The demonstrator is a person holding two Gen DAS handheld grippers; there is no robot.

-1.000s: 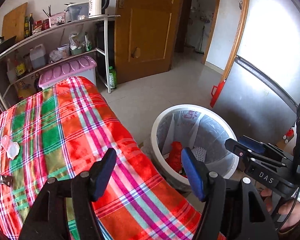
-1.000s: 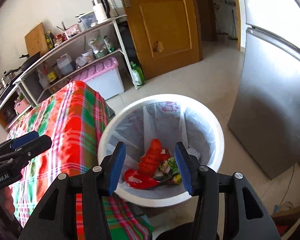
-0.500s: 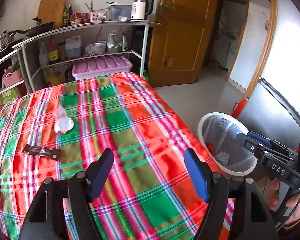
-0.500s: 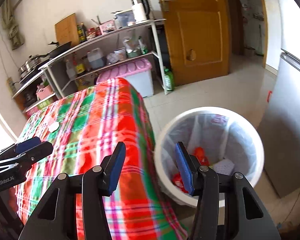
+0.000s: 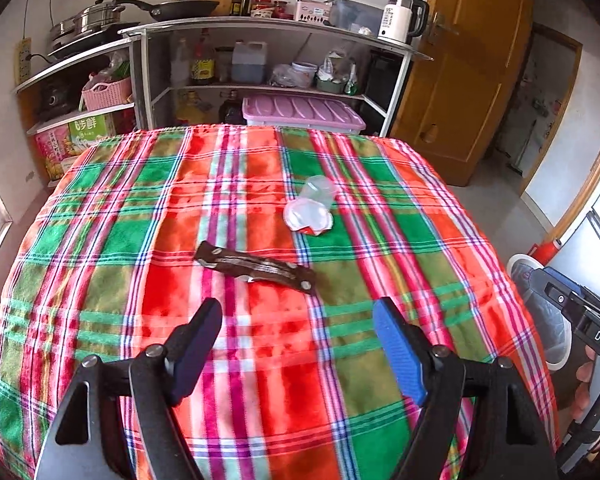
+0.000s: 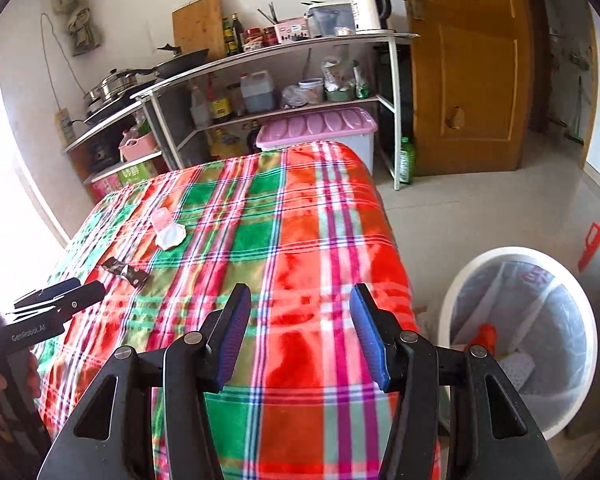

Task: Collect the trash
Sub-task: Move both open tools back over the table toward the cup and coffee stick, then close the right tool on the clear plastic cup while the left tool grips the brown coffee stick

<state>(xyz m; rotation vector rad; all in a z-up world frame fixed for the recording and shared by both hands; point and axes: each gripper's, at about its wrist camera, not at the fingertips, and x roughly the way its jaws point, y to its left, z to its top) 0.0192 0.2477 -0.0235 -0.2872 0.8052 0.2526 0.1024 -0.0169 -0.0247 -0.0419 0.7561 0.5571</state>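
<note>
Surroundings: a metal shelf rack [image 5: 268,24] stands behind the tabletop [image 5: 260,360], which is covered in a red and green plaid cloth; on the rack are a wok [image 5: 180,6], a steel pot [image 5: 88,20], bottles and a white kettle [image 5: 398,20]. A pink-lidded storage box [image 5: 300,110] sits on the floor at the far edge of the tabletop, and a wooden door [image 6: 472,64] is to the right.
In the way: nothing lies on the cloth between either claw and the trash.
Dark wrapper: the brown wrapper [image 5: 256,267] lies flat on the cloth, just ahead of the left claw [image 5: 298,346] and slightly left of its centre line, not touching it.
Clear cup: the plastic cup [image 5: 314,204] lies on its side with its peeled lid, farther back than the wrapper.
Left claw: jaws opening, wide apart, nothing between them.
Right claw: the right claw [image 6: 300,334] has its jaws apart and empty over the near right part of the tabletop; wrapper [image 6: 125,272] and cup [image 6: 166,226] are well off to its left.
Trash bin: the white bagged bin [image 6: 520,336] stands on the floor beside the tabletop's right edge, with red packaging inside.
</note>
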